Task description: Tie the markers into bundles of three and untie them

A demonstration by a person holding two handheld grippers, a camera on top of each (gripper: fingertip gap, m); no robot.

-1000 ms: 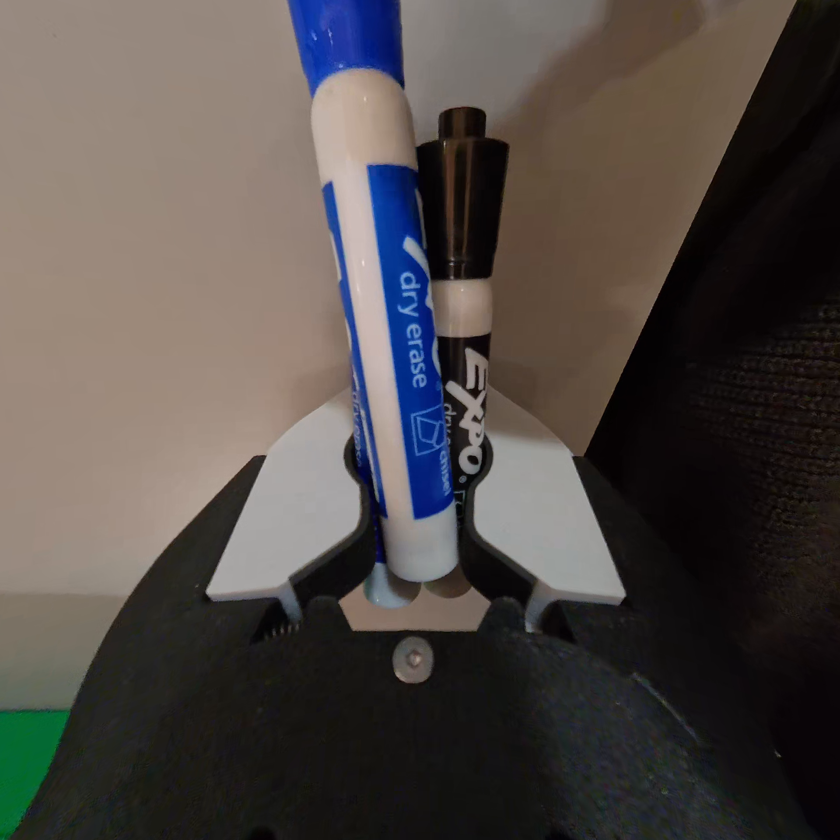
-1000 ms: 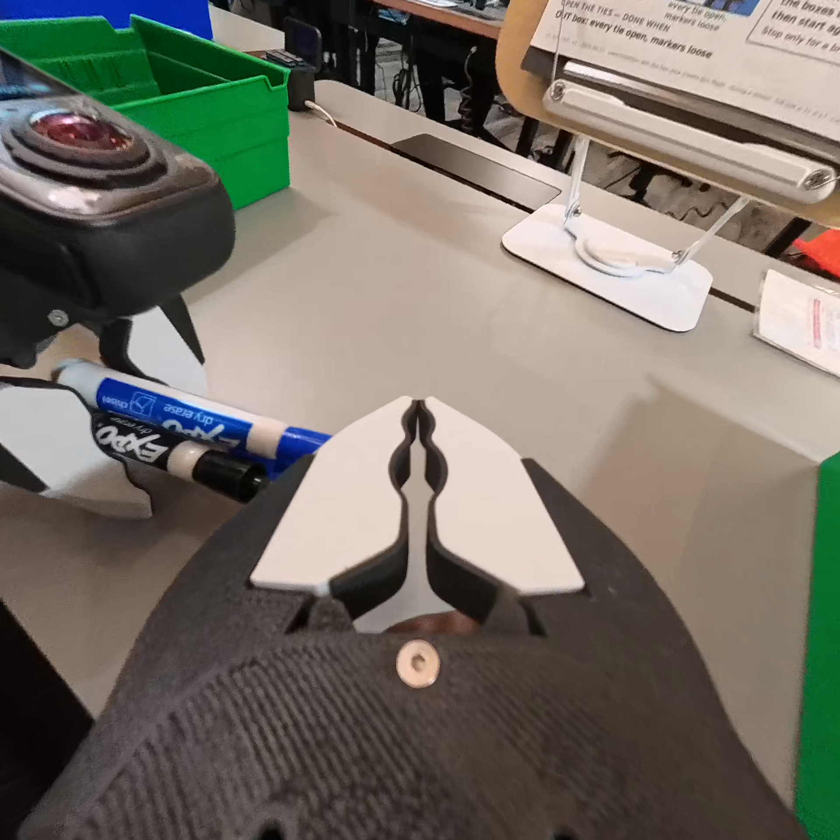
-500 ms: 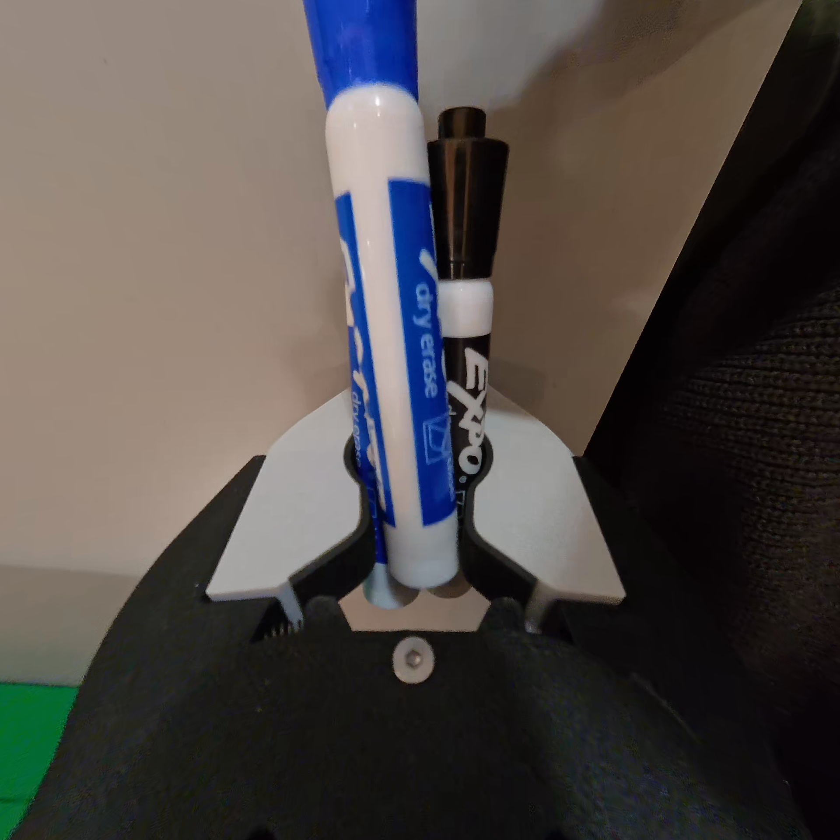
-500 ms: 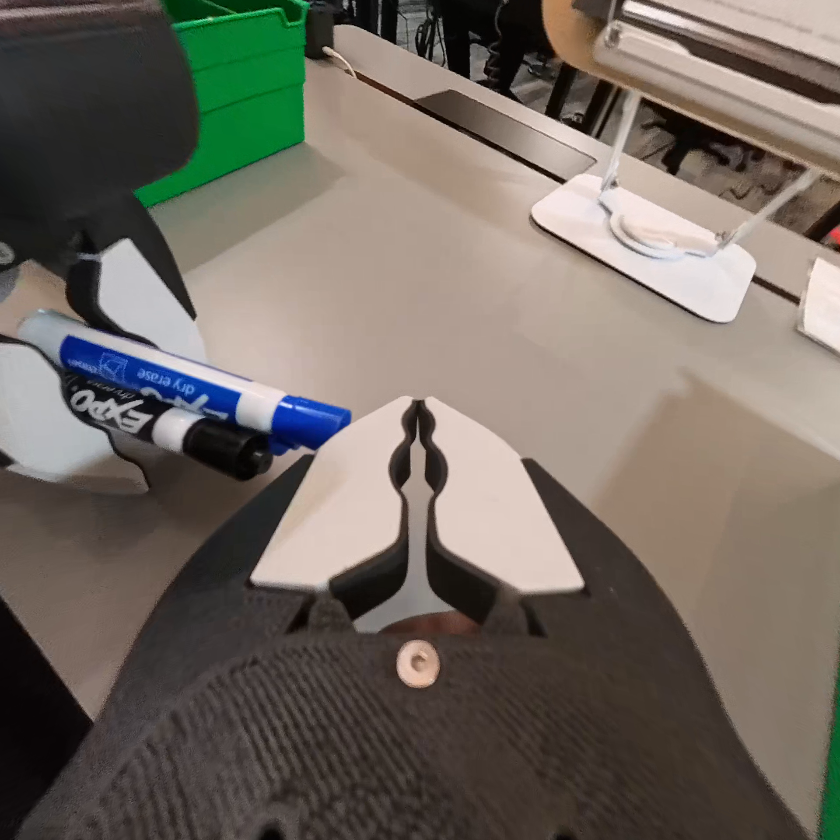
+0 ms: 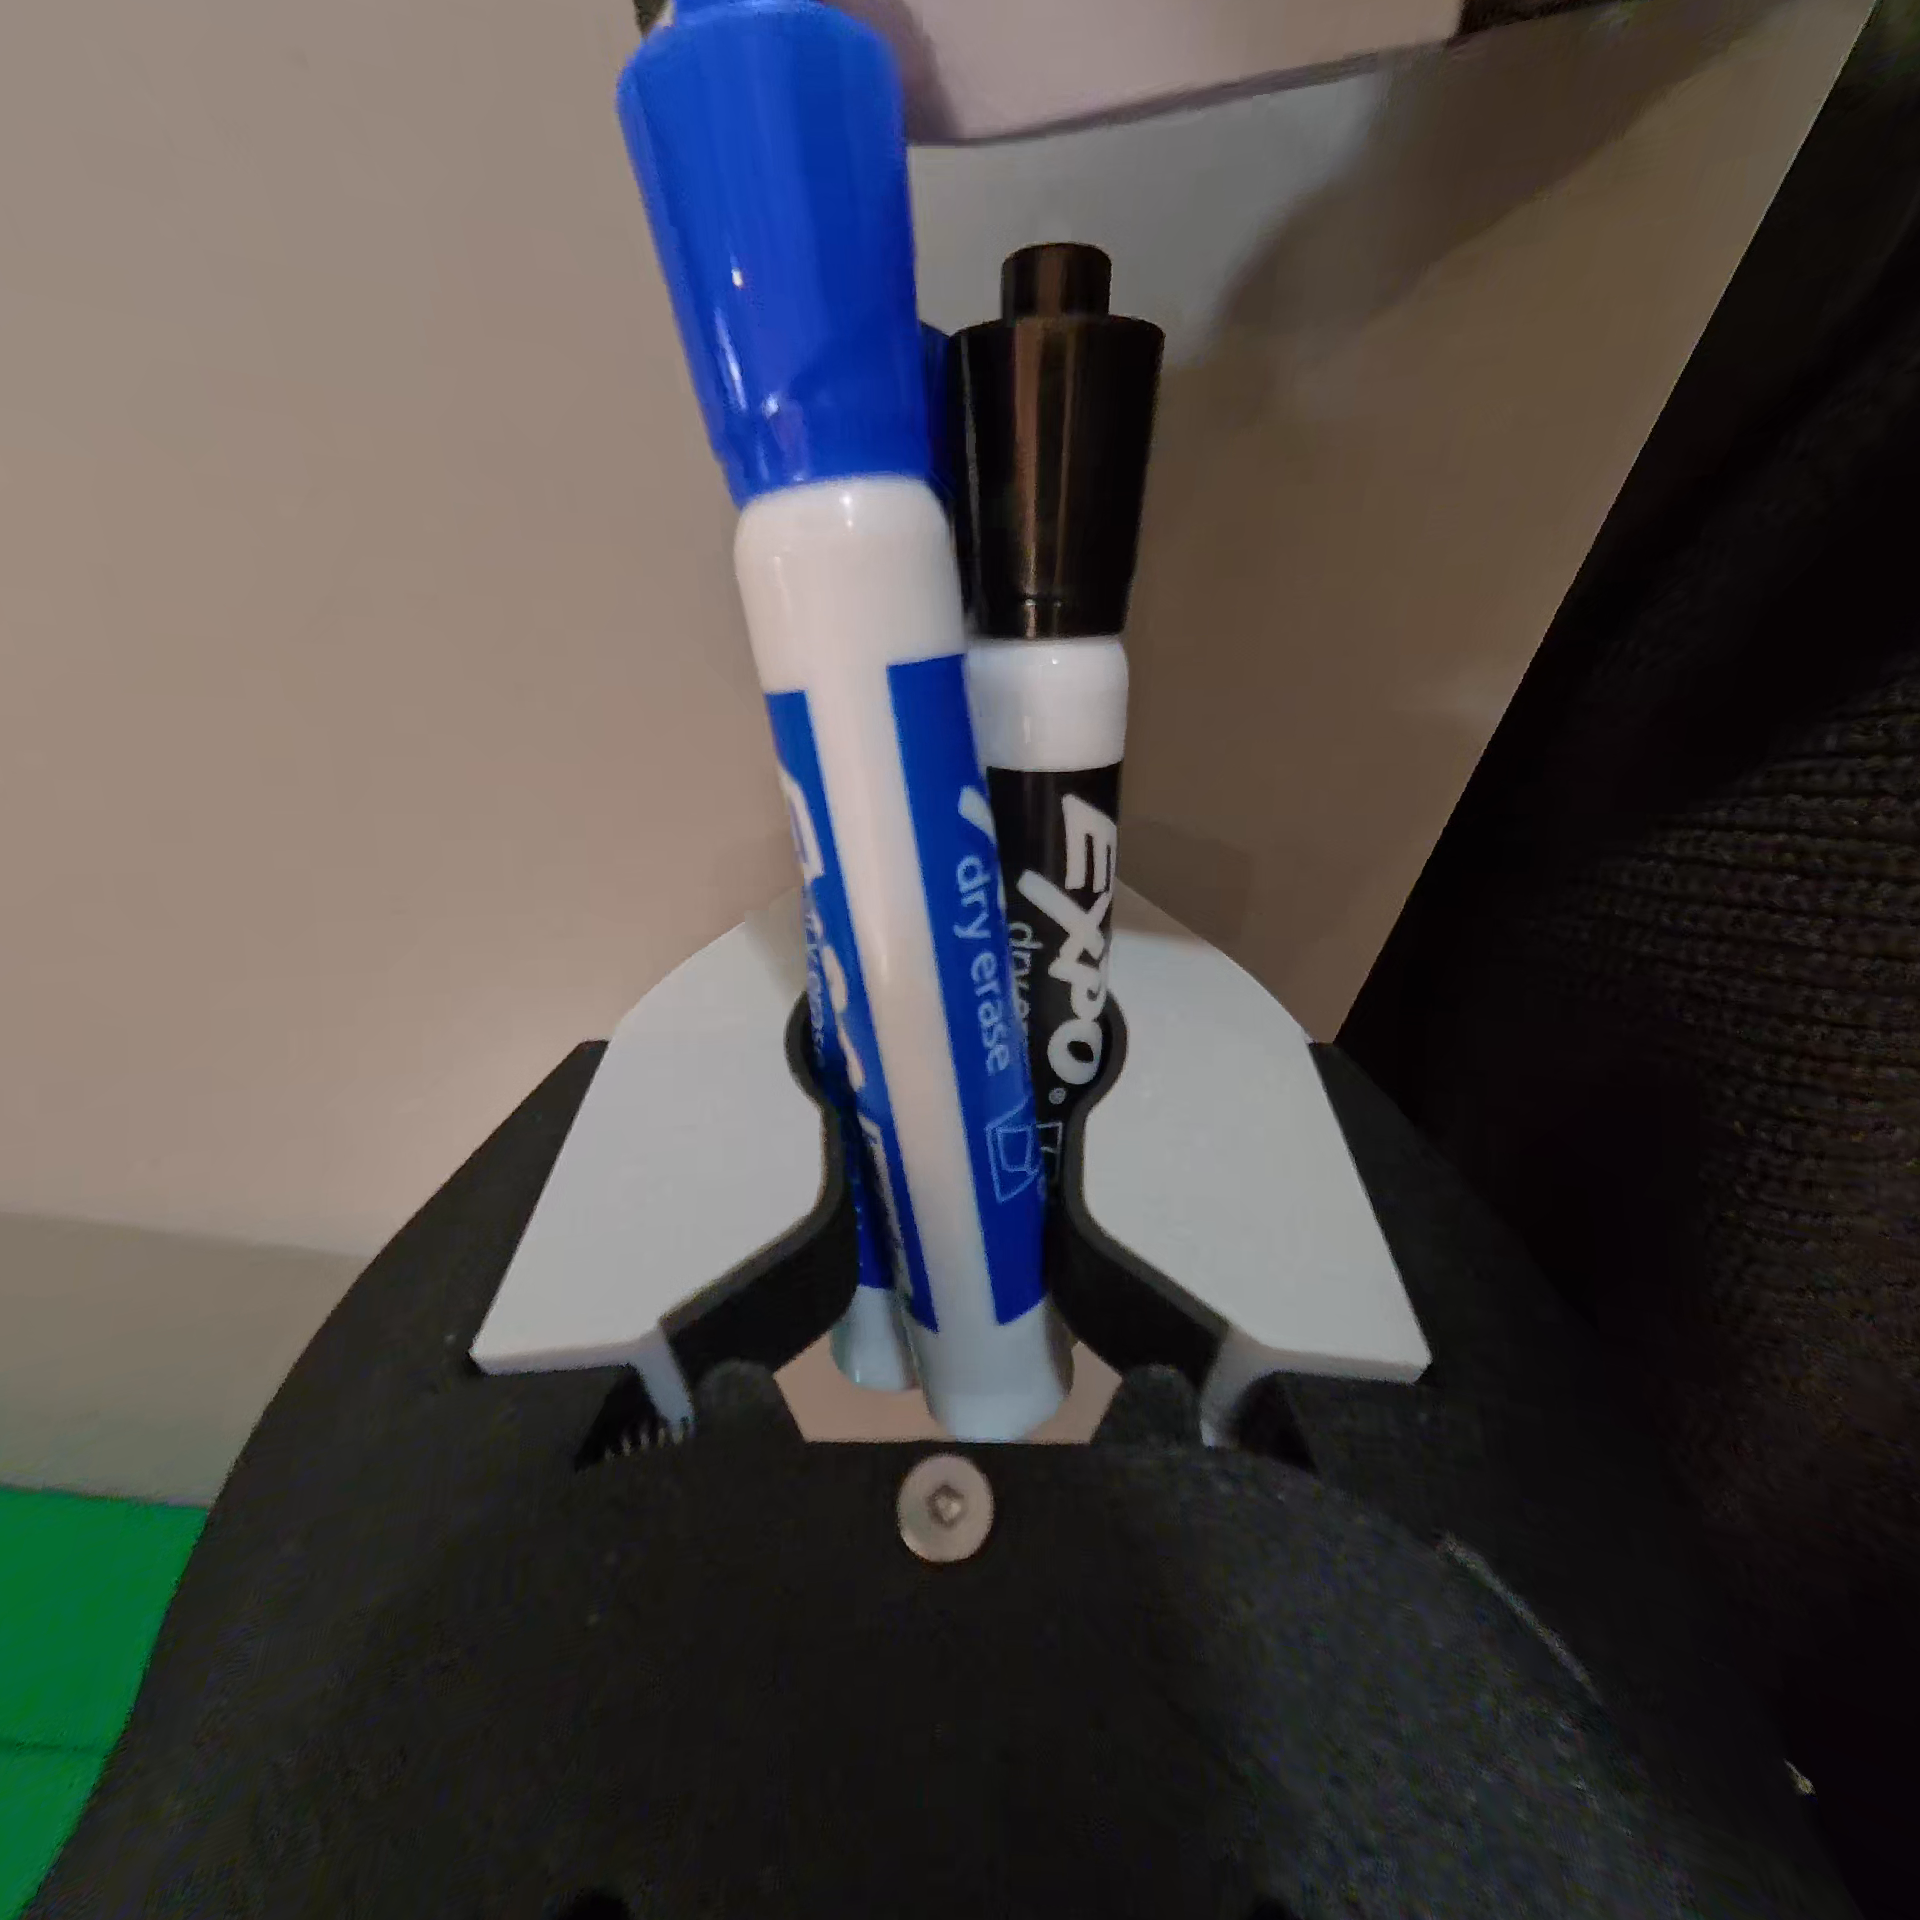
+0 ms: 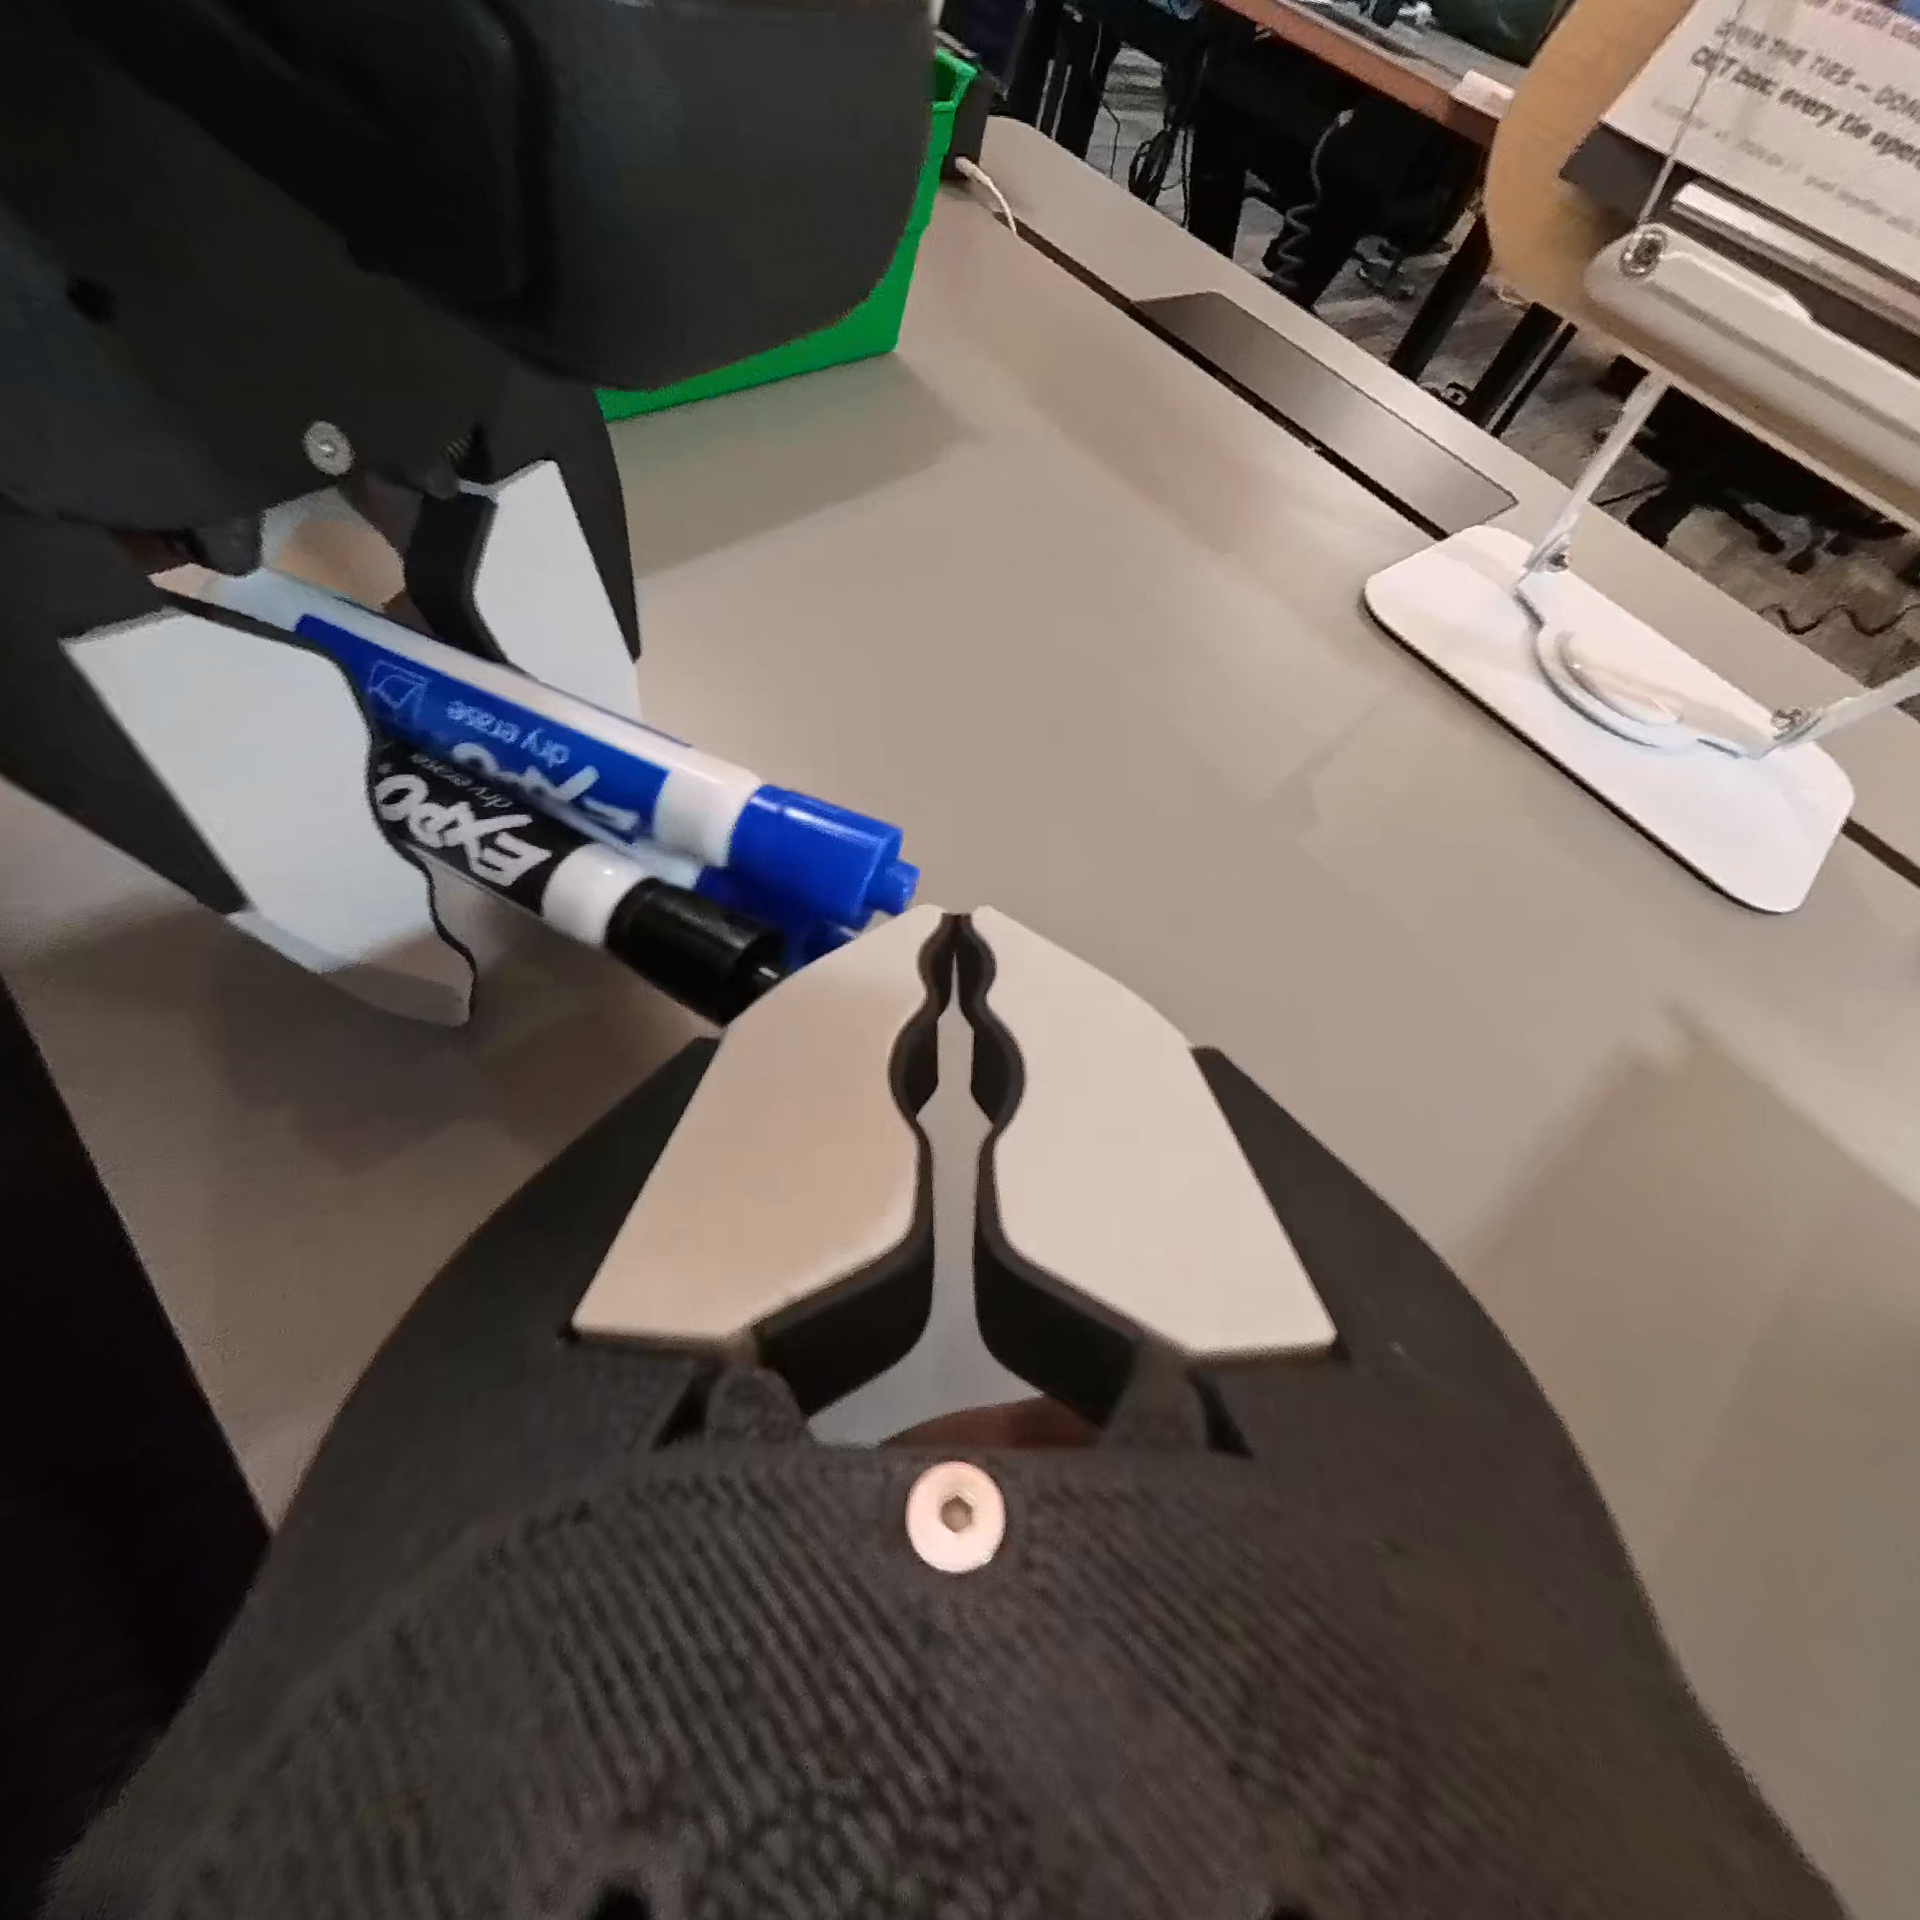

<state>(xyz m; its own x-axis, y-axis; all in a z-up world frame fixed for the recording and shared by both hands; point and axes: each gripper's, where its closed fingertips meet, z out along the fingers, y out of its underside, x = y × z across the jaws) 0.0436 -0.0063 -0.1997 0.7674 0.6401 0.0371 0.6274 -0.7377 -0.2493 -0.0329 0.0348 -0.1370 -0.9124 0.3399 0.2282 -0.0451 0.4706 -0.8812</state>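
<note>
My left gripper [image 5: 956, 935] is shut on a bundle of dry-erase markers: a blue-capped marker [image 5: 831, 727], a shorter black-capped marker [image 5: 1055, 623] beside it, and another blue one mostly hidden behind. In the right wrist view the left gripper [image 6: 520, 821] comes in from the left, and the blue marker [image 6: 623, 769] and black marker [image 6: 665, 925] point their caps at my right gripper [image 6: 954, 920]. The right gripper is shut and empty, its tips just beside the caps. A white finger [image 5: 1143, 73] of the right gripper shows at the top of the left wrist view.
A grey table [image 6: 1143, 727] lies under both grippers. A green bin [image 6: 810, 332] stands at the back left. A white stand base [image 6: 1662, 769] with a clear holder and a board stands at the right. Dark knit fabric [image 5: 1714, 935] fills the right of the left wrist view. My right fingertips sit around 11 cm from my left ones.
The left gripper with the markers has moved toward the right gripper, so the caps now sit beside its tips. The right gripper stays shut.
</note>
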